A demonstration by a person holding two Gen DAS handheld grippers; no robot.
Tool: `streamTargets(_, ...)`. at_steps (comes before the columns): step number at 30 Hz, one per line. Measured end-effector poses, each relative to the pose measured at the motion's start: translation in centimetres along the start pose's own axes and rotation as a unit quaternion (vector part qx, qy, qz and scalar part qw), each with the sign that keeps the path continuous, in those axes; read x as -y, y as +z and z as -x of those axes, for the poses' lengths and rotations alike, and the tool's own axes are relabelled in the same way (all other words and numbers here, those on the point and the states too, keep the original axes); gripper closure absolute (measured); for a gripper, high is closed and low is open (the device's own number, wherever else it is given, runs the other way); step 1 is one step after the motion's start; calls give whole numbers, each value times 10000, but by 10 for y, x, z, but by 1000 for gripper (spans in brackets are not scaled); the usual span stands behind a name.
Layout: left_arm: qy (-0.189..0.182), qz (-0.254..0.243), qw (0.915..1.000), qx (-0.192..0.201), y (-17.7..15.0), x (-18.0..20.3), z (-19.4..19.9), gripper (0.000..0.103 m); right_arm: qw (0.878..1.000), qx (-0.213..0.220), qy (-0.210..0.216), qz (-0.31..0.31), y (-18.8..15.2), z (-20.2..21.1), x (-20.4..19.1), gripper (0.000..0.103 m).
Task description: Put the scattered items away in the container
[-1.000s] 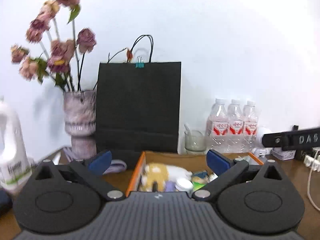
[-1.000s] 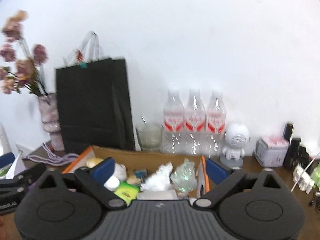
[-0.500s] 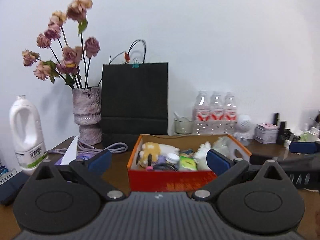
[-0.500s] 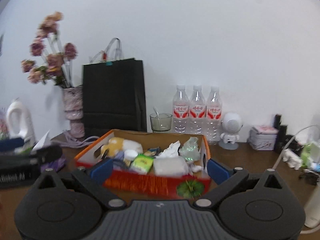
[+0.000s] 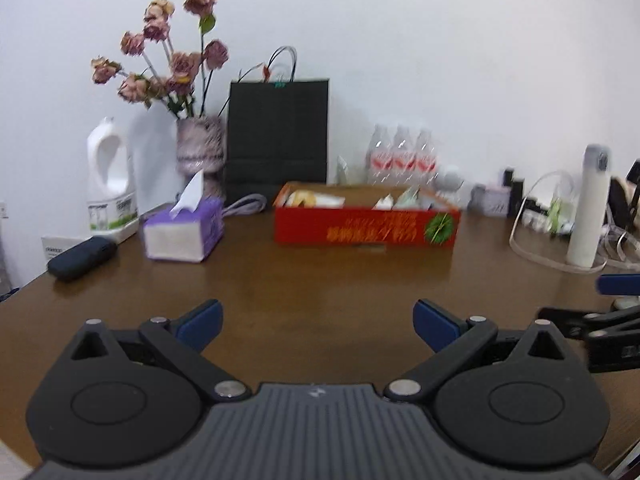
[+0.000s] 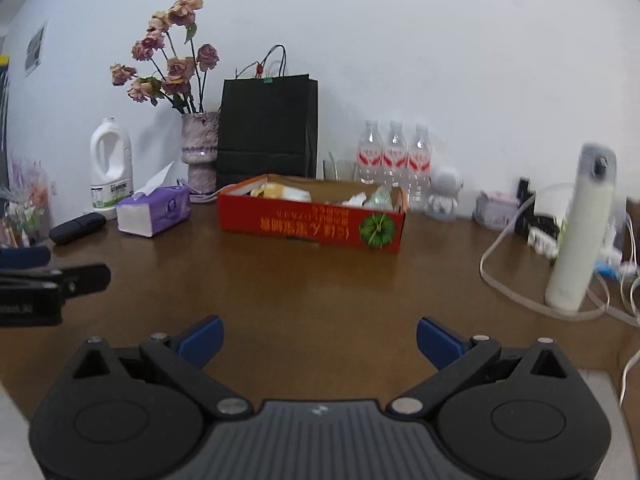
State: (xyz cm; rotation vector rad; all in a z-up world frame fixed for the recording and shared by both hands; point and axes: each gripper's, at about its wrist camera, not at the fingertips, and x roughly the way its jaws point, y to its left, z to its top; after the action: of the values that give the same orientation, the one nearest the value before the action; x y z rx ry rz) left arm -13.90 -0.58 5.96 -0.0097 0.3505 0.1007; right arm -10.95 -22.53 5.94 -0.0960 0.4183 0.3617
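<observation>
Left hand-held gripper has its jaws wide apart, nothing between them, low over bare brown worktop; right hand-held gripper likewise spread and empty; each shows at the edge of the other's view.

Around: purple tissue box left of the red box, a white tissue sticking up from its top; dark case lying near the left edge of the worktop; white jug behind it by the wall; vase with dried roses next to a black paper bag, both behind the red box; coiled cable at the bag's foot; three water bottles against the wall; small white robot figure beside them; small tin further right; tall white bottle upright on the right, with loose white cables looped round its base; clutter behind it too blurred to tell.

Nothing stands on the stretch of worktop between the grippers and the red box.

Container: red box, open top, orange print and a green emblem on its front wall, sits mid-worktop, well apart from both grippers. Inside: a yellowish soft thing at the left end, white crumpled bits and a pale green wrapper toward the right end; the rest is hidden by the wall.
</observation>
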Motion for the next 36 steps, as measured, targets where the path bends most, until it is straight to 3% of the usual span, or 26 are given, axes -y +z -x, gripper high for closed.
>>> streamTargets(6, -57, 15, 9994, -342, 7, 0, -56, 0, 9985, -512, 100, -175, 13, -57, -4, 0)
streamTargets(14, 36, -159, 9919, -1260, 7, 5, -138, 0, 9928, -1035, -62, -602, 28, -143, 2, 0)
streamTargets(23, 37, -83, 9849, -1730, 2, 0, -148, 0, 9901, -1293, -144, -528, 16, -150, -3, 0)
streamTargets(36, -75, -82, 9848, -1733, 0, -1, -146, 0, 9896, -1372, -253, -340, 14, -151, -9, 0)
